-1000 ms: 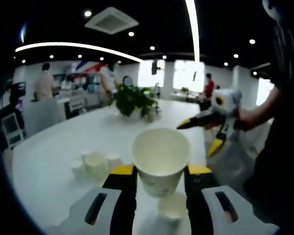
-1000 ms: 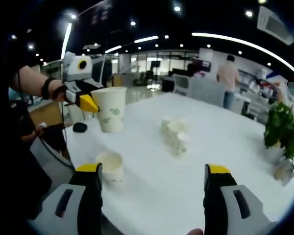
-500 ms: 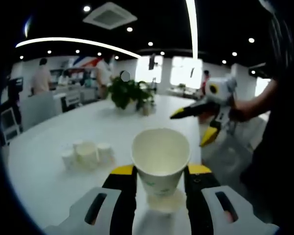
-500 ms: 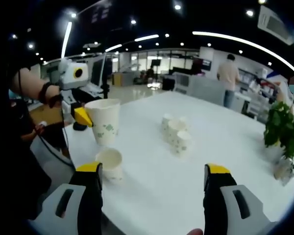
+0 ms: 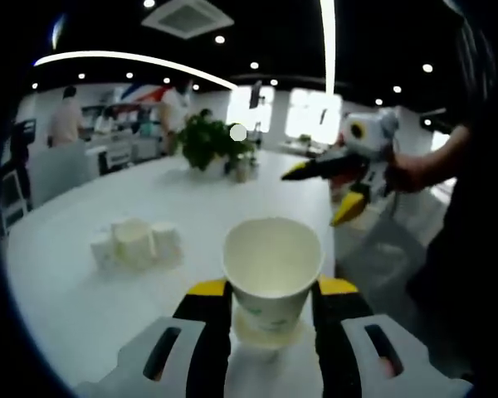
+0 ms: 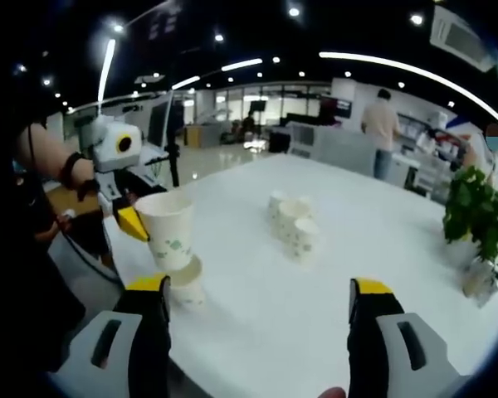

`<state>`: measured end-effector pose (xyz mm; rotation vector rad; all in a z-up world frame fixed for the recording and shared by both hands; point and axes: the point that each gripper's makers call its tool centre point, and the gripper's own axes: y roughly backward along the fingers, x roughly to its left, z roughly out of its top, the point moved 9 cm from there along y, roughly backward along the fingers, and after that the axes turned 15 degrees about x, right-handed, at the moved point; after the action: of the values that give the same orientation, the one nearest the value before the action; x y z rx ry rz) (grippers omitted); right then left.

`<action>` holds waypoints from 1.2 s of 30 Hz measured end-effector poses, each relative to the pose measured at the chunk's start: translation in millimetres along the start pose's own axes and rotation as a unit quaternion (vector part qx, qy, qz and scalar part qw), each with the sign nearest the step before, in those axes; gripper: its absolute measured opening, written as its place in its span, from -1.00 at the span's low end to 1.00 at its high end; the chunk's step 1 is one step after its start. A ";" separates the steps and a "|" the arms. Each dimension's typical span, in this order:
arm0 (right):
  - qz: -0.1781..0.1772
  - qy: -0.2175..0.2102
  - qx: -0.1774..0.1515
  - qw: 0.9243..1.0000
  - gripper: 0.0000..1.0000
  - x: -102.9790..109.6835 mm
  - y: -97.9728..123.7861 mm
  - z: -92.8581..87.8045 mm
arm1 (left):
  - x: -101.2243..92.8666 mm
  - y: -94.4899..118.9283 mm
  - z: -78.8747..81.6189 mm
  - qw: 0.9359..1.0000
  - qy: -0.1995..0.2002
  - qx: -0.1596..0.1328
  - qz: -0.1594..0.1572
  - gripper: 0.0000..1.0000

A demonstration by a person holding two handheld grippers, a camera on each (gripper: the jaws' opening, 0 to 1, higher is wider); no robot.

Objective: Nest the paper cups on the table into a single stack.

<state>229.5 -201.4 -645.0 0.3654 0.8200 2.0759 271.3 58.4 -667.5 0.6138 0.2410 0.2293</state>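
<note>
From my left gripper view, going left to right: a cluster of small paper cups [image 5: 134, 243] sits on the white table [image 5: 66, 290], well apart from my jaws. In the middle my left gripper [image 5: 271, 292] is clamped on a paper cup [image 5: 271, 269], mouth up, its base partly down inside the mouth of a second cup [image 5: 266, 329] standing on the table beneath it. Further back stands a potted plant [image 5: 209, 148], and to the right my right gripper [image 5: 328, 189] hangs in the air with its yellow-tipped jaws spread and nothing between them

In my right gripper view, left to right: the left gripper [image 6: 131, 224] with the held cup [image 6: 168, 231] partly seated in the lower cup [image 6: 187, 290] near the table edge [image 6: 257, 365]; then the cup cluster [image 6: 292, 224] further in; then the plant [image 6: 477, 224] at far right. My own right gripper [image 6: 257, 319] shows its jaws wide apart, empty
</note>
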 end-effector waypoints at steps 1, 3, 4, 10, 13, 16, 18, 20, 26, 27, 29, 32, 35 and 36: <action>0.000 -0.002 0.003 1.000 0.82 0.1 -0.6 -0.7 | 0.7 -1.1 -1.3 1.000 0.000 -0.001 0.001 -0.26; -0.002 -0.003 0.004 1.000 0.85 0.0 -0.5 -1.8 | 1.1 -3.2 -3.6 1.000 0.004 0.001 0.001 -0.26; -0.002 -0.003 0.004 1.000 0.86 -0.1 -0.2 -2.0 | 0.9 -4.0 -4.5 1.000 0.004 0.000 0.001 -0.26; 0.001 -0.014 0.009 1.000 0.98 0.2 -0.6 -5.4 | -2.0 -8.6 -6.8 1.000 -0.003 0.008 -0.001 -0.26; -0.001 -0.013 0.010 1.000 1.00 0.4 -0.2 -6.3 | -1.3 -9.8 -8.5 1.000 -0.008 0.008 0.002 -0.26; -0.002 -0.011 0.011 1.000 1.00 1.0 -0.1 -6.4 | 0.2 -11.2 -10.9 1.000 -0.011 0.010 0.005 -0.25; -0.001 -0.011 0.012 1.000 1.00 1.1 -0.2 -6.7 | 0.8 -11.9 -12.1 1.000 -0.010 0.012 0.005 -0.25; -0.001 -0.011 0.011 1.000 1.00 1.5 -0.3 -6.5 | 0.5 -12.4 -12.6 1.000 -0.011 0.016 0.007 -0.25; 0.000 -0.013 0.014 1.000 1.00 1.5 -2.2 -7.3 | 1.2 -17.6 -15.4 1.000 -0.015 0.018 0.010 -0.24; 0.001 -0.014 0.014 1.000 1.00 1.5 -2.6 -7.1 | 1.4 -18.7 -15.7 1.000 -0.015 0.019 0.009 -0.24; 0.001 -0.016 0.014 1.000 1.00 1.4 -2.8 -7.0 | 1.5 -20.7 -15.9 0.999 -0.022 0.024 0.012 -0.24; 0.004 -0.022 0.017 1.000 0.99 1.5 -4.4 -8.2 | 1.9 -25.8 -17.8 0.999 -0.026 0.030 0.013 -0.24; 0.005 -0.022 0.017 1.000 0.99 1.6 -5.3 -8.5 | 1.5 -28.8 -19.7 0.999 -0.031 0.037 0.013 -0.23; 0.005 -0.021 0.017 1.000 0.99 1.6 -5.4 -8.4 | 1.9 -29.3 -20.9 0.998 -0.036 0.040 0.017 -0.23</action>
<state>227.5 -201.4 -654.9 0.4314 0.8296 2.0580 271.2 46.9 -701.7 0.7054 0.1715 0.2310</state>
